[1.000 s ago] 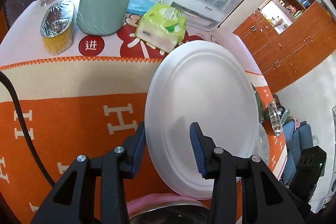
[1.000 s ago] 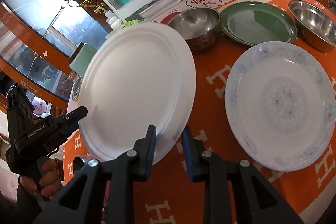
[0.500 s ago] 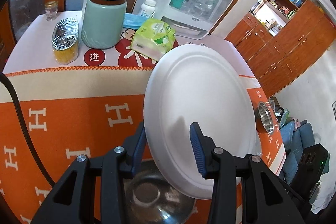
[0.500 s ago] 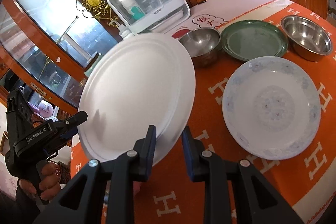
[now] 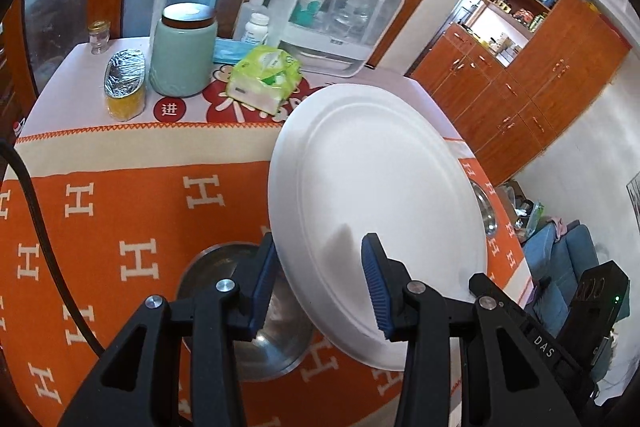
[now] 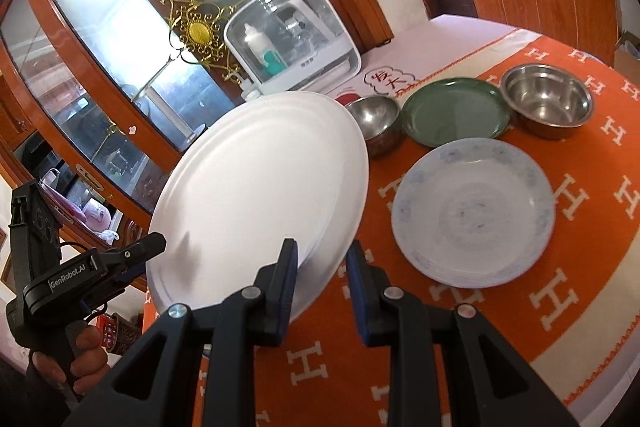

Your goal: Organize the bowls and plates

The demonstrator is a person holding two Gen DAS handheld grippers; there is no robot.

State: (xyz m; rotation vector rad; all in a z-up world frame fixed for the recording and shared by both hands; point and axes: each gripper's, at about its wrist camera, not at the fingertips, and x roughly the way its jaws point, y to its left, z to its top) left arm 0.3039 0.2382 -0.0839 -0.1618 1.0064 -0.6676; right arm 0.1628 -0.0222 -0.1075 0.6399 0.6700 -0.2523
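Note:
A large white plate hangs tilted above the orange cloth; it also shows in the right wrist view. My left gripper has one finger on each side of the plate's near rim, with a gap on the inner side. My right gripper has its left finger at the opposite rim and its jaws slightly apart. A steel bowl sits under the left gripper. A white patterned plate, a green plate and two more steel bowls lie on the table.
At the table's far end stand a teal jar, a foil-covered yellow container, a green tissue pack, bottles and a white sterilizer box. Wooden cabinets stand beyond the table.
Both grippers have lifted the white plate higher and drawn back from the table. The steel bowl below the left gripper has come fully into view.

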